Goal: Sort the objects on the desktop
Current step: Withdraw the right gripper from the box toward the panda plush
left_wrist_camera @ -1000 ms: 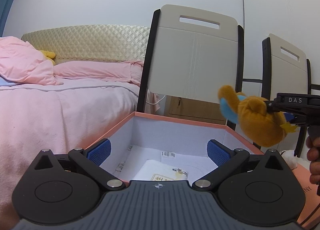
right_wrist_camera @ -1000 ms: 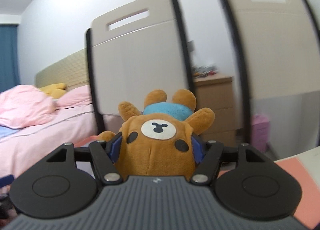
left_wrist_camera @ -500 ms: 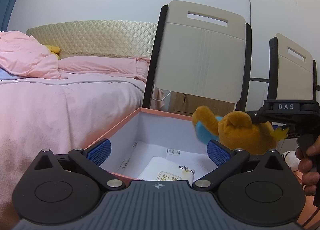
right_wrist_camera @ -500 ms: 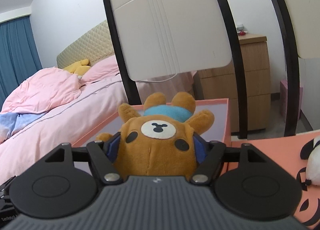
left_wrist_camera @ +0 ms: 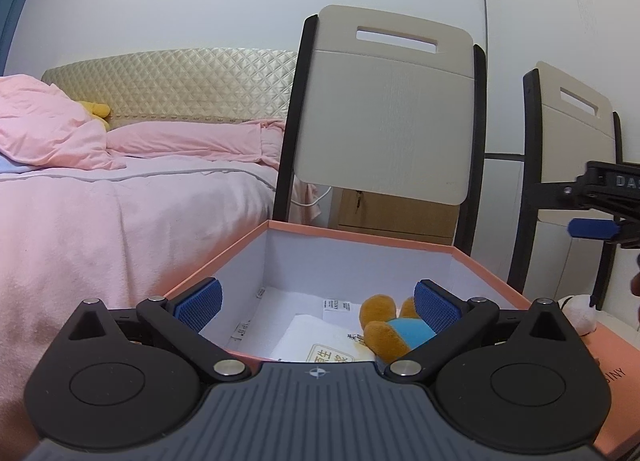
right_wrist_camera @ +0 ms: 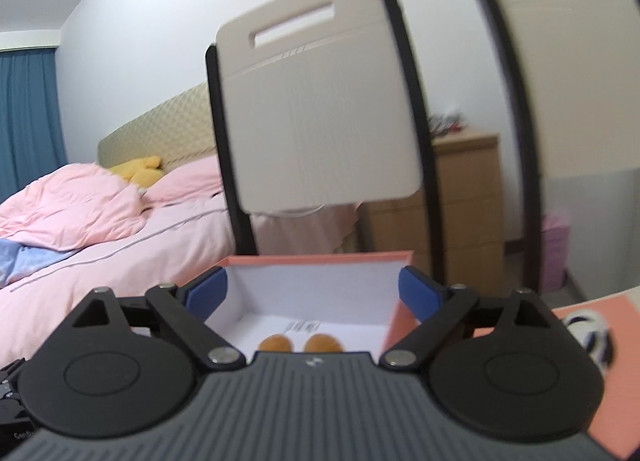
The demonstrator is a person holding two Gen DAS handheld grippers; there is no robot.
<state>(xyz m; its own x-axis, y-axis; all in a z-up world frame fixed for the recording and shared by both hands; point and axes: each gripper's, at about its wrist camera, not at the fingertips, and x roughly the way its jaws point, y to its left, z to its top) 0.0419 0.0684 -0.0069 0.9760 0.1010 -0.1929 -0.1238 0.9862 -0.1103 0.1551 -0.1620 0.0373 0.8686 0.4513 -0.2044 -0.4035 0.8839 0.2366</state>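
- The right gripper (right_wrist_camera: 314,295) hangs above the pink box (right_wrist_camera: 320,259) with its 2 blue pads spread wide and nothing between them.
- The left gripper (left_wrist_camera: 318,297) points into the same box from its near side, its pads likewise spread apart and holding nothing.
- The brown bear plush (left_wrist_camera: 386,327) lies inside the box on the white floor, toward the right wall, its blue shirt showing; in the right wrist view only 2 rounded brown parts (right_wrist_camera: 300,343) peek over the gripper body.
- The bear rests partly on a white packet with printed characters (left_wrist_camera: 320,345), and small white labels (left_wrist_camera: 335,304) lie on the box floor behind it.
- In the left wrist view the right gripper (left_wrist_camera: 600,201) appears at the right edge, above and to the right of the box, well clear of the bear.
- A white plush with black markings (right_wrist_camera: 588,331) sits on the pink lid (right_wrist_camera: 616,385) to the right of the box.
- 2 chairs (left_wrist_camera: 390,121) stand behind the box, and a bed with pink bedding (left_wrist_camera: 120,201) fills the left.
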